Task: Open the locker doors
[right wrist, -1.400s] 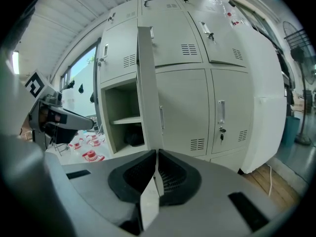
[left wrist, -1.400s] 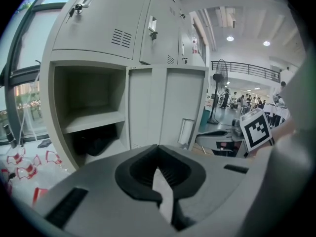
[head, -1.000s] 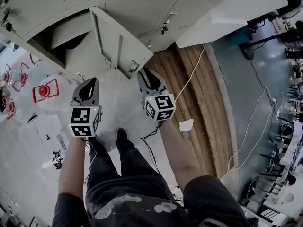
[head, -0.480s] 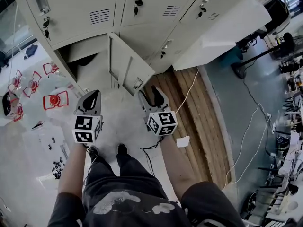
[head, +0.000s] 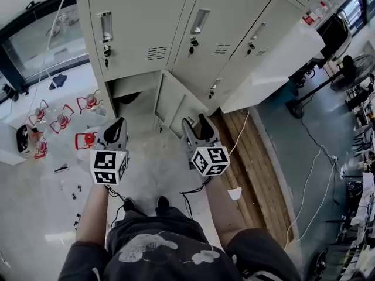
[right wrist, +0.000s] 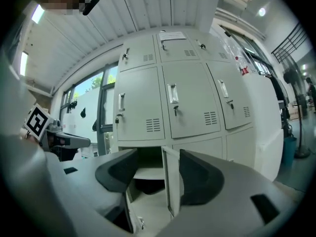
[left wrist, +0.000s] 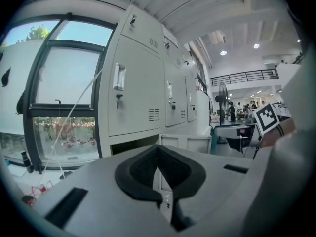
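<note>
Grey metal lockers (head: 146, 28) fill the top of the head view, standing on a pale floor (head: 152, 174), with a window (head: 41, 45) off to their left. Bottom row, left-hand column: that locker door (head: 176, 101) is swung out towards the person, and its compartment gapes dark beside it. Every other door in sight is closed. Both grippers are up in front of the lockers, well apart from them. The left gripper (head: 120, 120) has its jaws drawn together on nothing. The right gripper (head: 195, 122) shows its jaws spread, and they have just been opening. Red-framed bits (head: 88, 102) lie along the floor's left edge, and wooden boards (head: 258, 157) run down its right side.

Over to the left gripper view: the left gripper (left wrist: 158, 154) is closed at the tips, just a thin slit below them and no object in it. Past it the lockers (left wrist: 138, 93) run away to the right. The open door (left wrist: 185, 142) pokes out low behind the jaws, and the window (left wrist: 64, 83) sits at left.

Now the right gripper view, square on to the lockers (right wrist: 190, 102). The right gripper (right wrist: 158, 177) stands wide and holds nothing. Far off through the gap you see the open door (right wrist: 171, 181), edge-on, hinged at the right of its compartment (right wrist: 145, 162), with a shelf showing inside. Neither jaw touches it.
</note>
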`<act>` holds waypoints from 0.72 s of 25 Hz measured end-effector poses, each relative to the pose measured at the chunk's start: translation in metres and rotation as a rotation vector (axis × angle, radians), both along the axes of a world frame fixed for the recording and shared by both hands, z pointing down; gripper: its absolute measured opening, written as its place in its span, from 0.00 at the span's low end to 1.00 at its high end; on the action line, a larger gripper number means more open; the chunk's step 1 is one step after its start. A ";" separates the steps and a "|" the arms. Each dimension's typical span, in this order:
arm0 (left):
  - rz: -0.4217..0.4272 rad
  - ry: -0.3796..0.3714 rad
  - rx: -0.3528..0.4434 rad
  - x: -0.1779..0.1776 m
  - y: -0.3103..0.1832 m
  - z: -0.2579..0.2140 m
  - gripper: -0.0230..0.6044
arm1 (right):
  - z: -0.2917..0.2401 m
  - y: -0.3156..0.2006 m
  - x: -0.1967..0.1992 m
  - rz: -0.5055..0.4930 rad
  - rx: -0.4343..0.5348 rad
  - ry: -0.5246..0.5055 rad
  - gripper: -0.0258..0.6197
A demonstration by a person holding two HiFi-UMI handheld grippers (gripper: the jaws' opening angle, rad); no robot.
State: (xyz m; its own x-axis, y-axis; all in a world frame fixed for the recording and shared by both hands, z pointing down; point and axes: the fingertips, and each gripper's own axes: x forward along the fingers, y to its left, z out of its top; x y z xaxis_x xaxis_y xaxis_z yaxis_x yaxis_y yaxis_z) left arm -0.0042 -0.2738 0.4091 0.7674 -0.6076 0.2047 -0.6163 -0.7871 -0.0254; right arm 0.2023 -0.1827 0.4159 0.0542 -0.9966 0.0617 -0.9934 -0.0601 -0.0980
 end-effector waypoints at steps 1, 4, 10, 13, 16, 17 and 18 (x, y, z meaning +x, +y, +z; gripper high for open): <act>-0.004 0.004 0.011 -0.009 -0.001 -0.006 0.05 | -0.010 -0.005 -0.007 -0.005 0.016 0.007 0.45; -0.029 0.023 0.026 -0.036 -0.007 -0.020 0.05 | -0.036 -0.021 -0.030 -0.027 0.055 0.017 0.45; -0.072 0.062 0.073 -0.091 -0.023 -0.058 0.05 | -0.091 -0.058 -0.087 -0.102 0.121 0.035 0.45; -0.095 0.076 0.089 -0.120 -0.029 -0.075 0.05 | -0.117 -0.075 -0.122 -0.145 0.141 0.055 0.45; -0.108 0.083 0.101 -0.144 -0.034 -0.086 0.05 | -0.133 -0.089 -0.151 -0.173 0.159 0.052 0.45; -0.110 0.084 0.106 -0.151 -0.036 -0.089 0.05 | -0.137 -0.094 -0.160 -0.182 0.164 0.050 0.45; -0.111 0.086 0.109 -0.157 -0.039 -0.091 0.05 | -0.141 -0.099 -0.168 -0.192 0.168 0.049 0.45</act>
